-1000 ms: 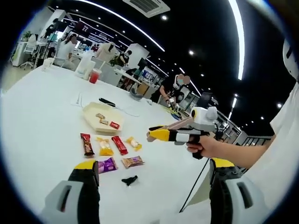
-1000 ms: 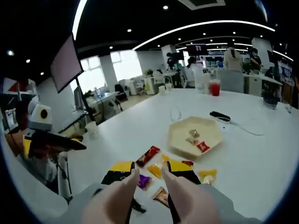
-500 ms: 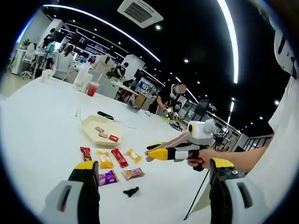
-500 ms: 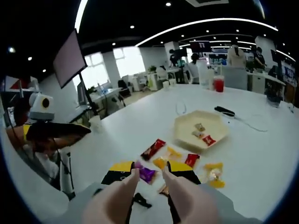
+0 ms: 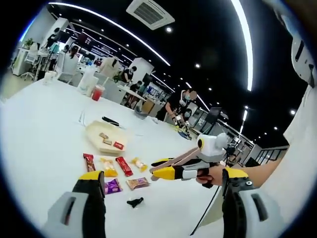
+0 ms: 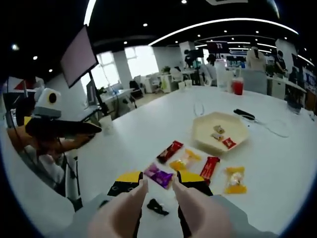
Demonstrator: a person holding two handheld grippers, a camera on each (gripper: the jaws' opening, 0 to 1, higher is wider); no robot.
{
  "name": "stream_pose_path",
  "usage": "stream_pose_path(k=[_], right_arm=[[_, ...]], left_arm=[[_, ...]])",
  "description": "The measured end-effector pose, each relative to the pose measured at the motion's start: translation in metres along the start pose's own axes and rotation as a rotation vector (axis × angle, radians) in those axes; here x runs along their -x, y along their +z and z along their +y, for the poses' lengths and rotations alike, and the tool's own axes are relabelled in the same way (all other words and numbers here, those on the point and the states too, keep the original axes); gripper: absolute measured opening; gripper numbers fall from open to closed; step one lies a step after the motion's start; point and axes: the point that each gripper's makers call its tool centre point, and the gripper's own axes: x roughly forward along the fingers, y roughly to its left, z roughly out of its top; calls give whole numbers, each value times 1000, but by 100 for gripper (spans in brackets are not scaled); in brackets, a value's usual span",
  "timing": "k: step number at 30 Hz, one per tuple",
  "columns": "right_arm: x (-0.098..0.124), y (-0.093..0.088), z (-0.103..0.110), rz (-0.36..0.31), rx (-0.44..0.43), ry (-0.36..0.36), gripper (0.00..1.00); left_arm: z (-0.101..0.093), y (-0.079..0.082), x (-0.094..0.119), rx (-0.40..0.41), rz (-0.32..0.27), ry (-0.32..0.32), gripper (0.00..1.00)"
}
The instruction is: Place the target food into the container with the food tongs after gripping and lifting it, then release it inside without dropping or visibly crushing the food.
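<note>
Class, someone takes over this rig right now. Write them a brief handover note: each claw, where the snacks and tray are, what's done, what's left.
Left claw: open, empty, above the table.
Right claw: tongs in it, tips apart, holding nothing, above the purple snack.
Tray: three snacks inside.
Loose snacks: in a row in front of the tray.
Done: nothing gripped at present.
Left: grip a snack, lift it, release it in the tray.

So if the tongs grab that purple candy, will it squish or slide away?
The purple candy looks like a small flat foil packet, so it is probably light and crinkly rather than stiff. Its shiny wrapper on the smooth white table may skid if nudged. Being so thin, it could be hard to pinch; a gentle grip likely won't crush it.
</note>
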Motion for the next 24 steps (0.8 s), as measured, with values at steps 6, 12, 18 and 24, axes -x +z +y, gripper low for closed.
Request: stream_pose_path(k=[6, 12, 18, 24], right_arm=[[-2, -6, 3, 14, 13, 9, 26], [-2, -10, 6, 14, 9, 14, 26], [-3, -16, 9, 26, 14, 21, 26], [-3, -19, 10, 29, 21, 28, 26]], left_arm=[[1, -7, 2, 7, 15, -2, 99], [-7, 0, 5, -25, -30, -21, 99], [-6, -6, 5, -10, 13, -10, 99], [-10, -9, 7, -9, 15, -12, 99]])
